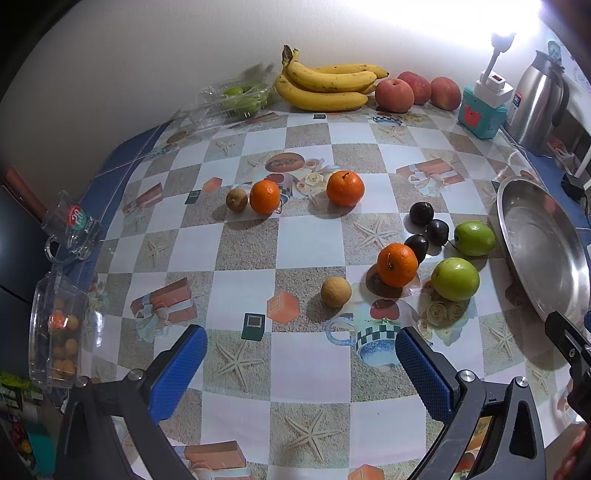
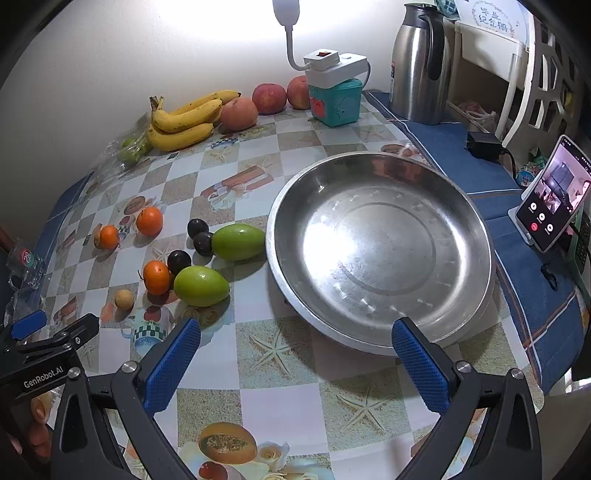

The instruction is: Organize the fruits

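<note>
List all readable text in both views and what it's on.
"GenRobot.AI": on the black frame of the left tongs, seen in the right wrist view.
"28": round red-and-green sticker on the clear plastic cup.
Chinese characters on the white card behind the steel flask: too blurred to read.
Label on the flask: too small.
Phone screen icons: no legible words.

Steel pan (image 1: pixel 546 240) cut off at the right edge in the left view, green fruit (image 1: pixel 242 98) blurred inside a clear box, phone (image 2: pixel 554 194) screen too small to read
</note>
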Tool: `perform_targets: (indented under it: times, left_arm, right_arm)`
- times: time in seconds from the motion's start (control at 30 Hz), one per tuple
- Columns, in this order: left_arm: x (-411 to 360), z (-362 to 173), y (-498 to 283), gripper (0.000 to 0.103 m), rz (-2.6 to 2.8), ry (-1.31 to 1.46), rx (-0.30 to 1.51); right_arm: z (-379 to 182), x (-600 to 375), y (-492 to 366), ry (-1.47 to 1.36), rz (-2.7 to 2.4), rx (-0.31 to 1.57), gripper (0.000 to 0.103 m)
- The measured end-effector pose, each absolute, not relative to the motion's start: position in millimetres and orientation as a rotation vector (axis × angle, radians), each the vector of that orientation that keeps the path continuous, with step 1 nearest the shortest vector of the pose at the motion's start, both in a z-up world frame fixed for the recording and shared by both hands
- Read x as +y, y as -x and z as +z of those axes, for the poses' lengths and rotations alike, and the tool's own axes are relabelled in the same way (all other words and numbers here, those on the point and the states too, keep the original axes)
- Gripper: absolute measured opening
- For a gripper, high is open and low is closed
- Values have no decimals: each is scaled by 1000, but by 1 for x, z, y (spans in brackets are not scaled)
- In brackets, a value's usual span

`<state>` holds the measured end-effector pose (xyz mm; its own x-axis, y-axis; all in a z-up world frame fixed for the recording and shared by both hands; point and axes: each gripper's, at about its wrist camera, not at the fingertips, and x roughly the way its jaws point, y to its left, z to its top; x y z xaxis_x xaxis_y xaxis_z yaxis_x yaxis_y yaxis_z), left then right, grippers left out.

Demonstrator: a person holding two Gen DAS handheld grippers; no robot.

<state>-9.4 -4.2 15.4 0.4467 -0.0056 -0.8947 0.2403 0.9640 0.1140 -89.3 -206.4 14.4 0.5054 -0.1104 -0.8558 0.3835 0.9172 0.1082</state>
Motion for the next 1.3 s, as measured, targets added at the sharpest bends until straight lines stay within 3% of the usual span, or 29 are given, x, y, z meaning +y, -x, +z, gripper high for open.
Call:
perform_targets:
  times: [1.3]
  left_arm:
    - [-1, 18, 11, 103, -153, -225, 1099]
  right_arm:
    - [15, -205, 91, -299, -308, 1000, 103]
